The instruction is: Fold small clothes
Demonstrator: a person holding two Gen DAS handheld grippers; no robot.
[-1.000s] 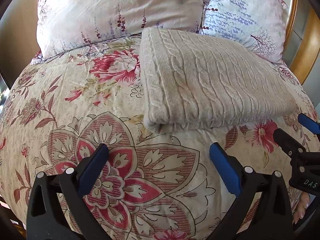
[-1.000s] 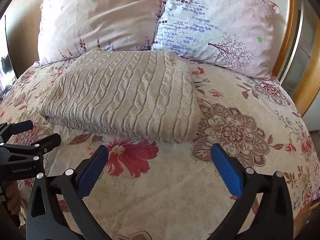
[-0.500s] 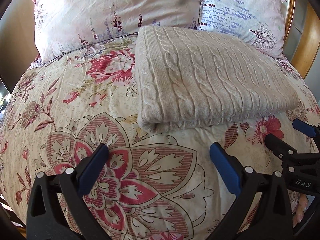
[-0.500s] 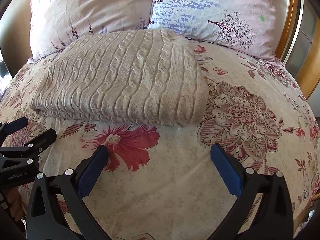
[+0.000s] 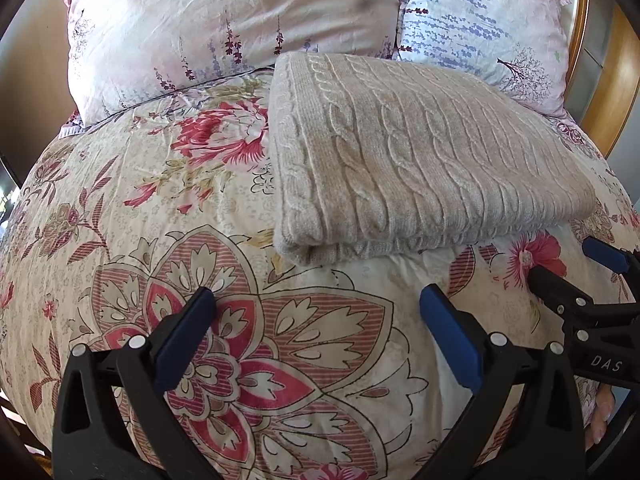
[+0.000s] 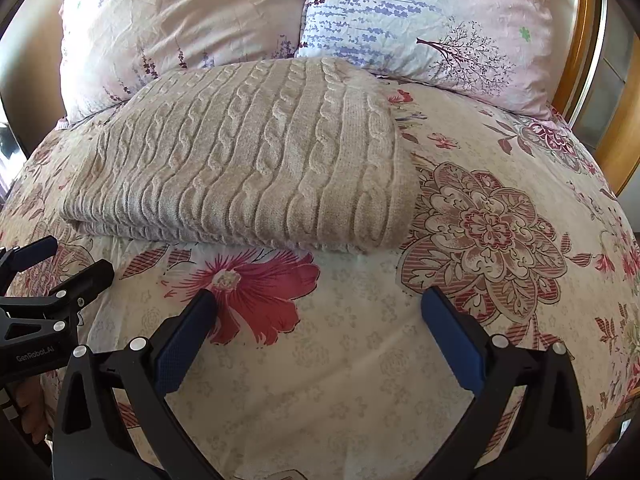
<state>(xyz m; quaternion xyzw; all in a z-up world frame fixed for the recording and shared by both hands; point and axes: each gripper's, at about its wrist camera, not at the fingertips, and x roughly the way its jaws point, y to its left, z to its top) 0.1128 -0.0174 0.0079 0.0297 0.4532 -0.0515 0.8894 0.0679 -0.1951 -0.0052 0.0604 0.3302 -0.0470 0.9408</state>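
A beige cable-knit sweater lies folded into a thick rectangle on the floral bedspread, its far edge near the pillows. It also shows in the right wrist view. My left gripper is open and empty, a short way in front of the sweater's near left corner. My right gripper is open and empty, in front of the sweater's near right part. The right gripper also shows at the right edge of the left wrist view, and the left gripper at the left edge of the right wrist view.
Two floral pillows lean at the head of the bed behind the sweater. A wooden headboard curves along the right. The bedspread slopes away at both sides.
Both grippers have moved closer to the sweater, which now looks larger and nearer. Both stay open and the sweater has not moved.
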